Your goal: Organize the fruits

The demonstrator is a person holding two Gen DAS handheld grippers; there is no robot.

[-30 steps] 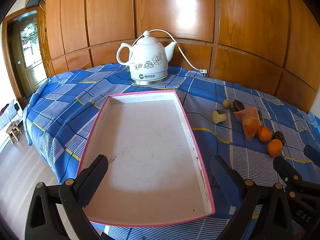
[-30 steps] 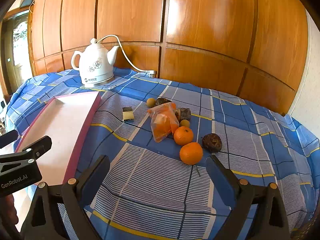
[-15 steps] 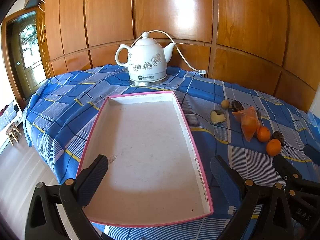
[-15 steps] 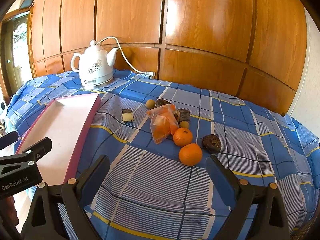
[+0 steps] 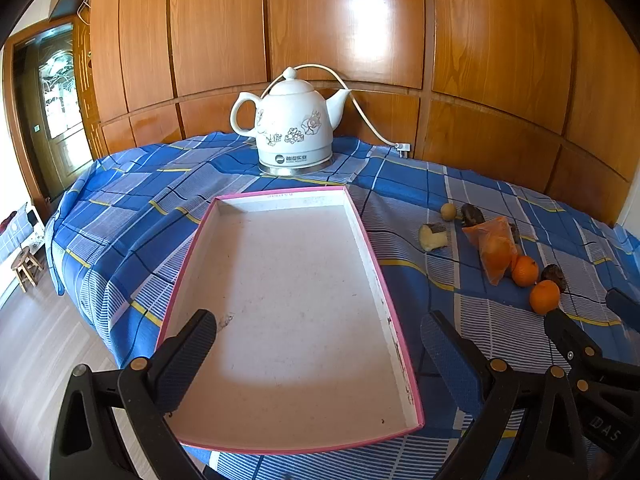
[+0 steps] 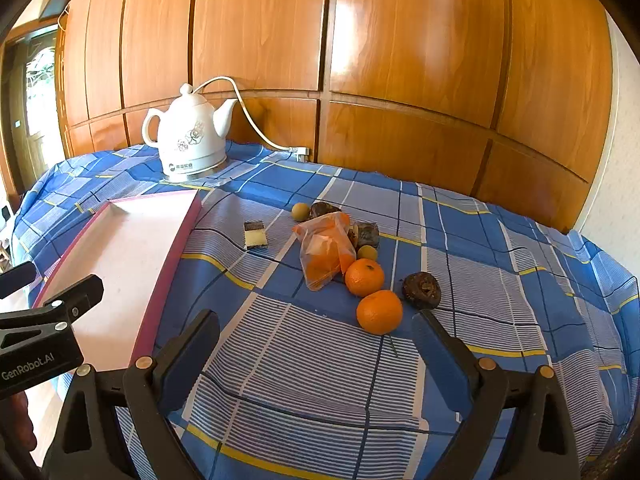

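Right gripper (image 6: pixel 316 344) is spread wide with nothing in it, low over the striped blue checked cloth (image 6: pixel 500 248). The nearest orange (image 6: pixel 379 311) sits just past its fingertips, centre of frame, a second orange (image 6: pixel 364 277) right behind it, and a wrinkled dark fruit (image 6: pixel 421 290) beside them to the right. Further up there's a clear bag of orange pieces (image 6: pixel 324 254) and a small yellowish round fruit (image 6: pixel 300 211).

Left gripper (image 5: pixel 318 338) is spread open too, hovering over the near end of the shallow pink-edged tray (image 5: pixel 370 236), which has a flat, whitish, speckled floor. The fruit lies at mid right in that view. A glossy white kettle (image 5: pixel 290 128) stands in the upper centre.
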